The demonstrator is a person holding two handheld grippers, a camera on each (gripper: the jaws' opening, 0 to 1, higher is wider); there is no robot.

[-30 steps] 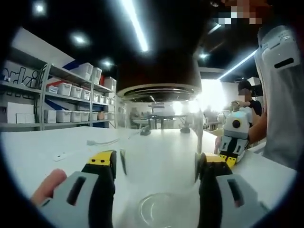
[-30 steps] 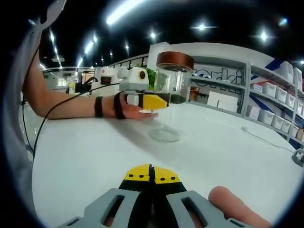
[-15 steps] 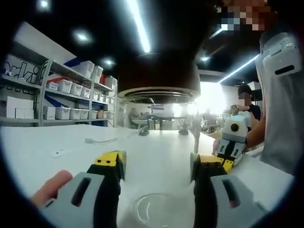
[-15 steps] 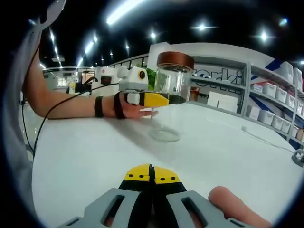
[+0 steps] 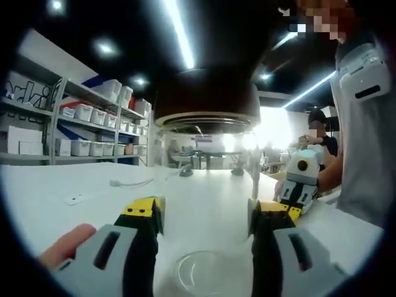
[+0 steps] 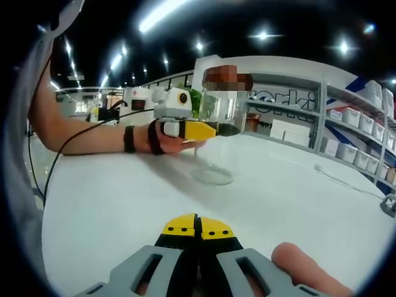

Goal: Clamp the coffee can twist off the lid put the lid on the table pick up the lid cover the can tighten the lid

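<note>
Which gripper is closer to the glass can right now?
Left. The left gripper sits around the can; the right gripper, shut, is well back across the table.

I saw long white ceiling strip lights glaring overhead, blown-out backlight behind the clear glass jar, heavy fisheye bending, soft edges.

the coffee can stands upright on the desk, the lid on top of it. the left gripper sits around the can, one of its fingers on each side. the right gripper lies low over the desk, well apart from the can. shelving stands behind the desk.
</note>
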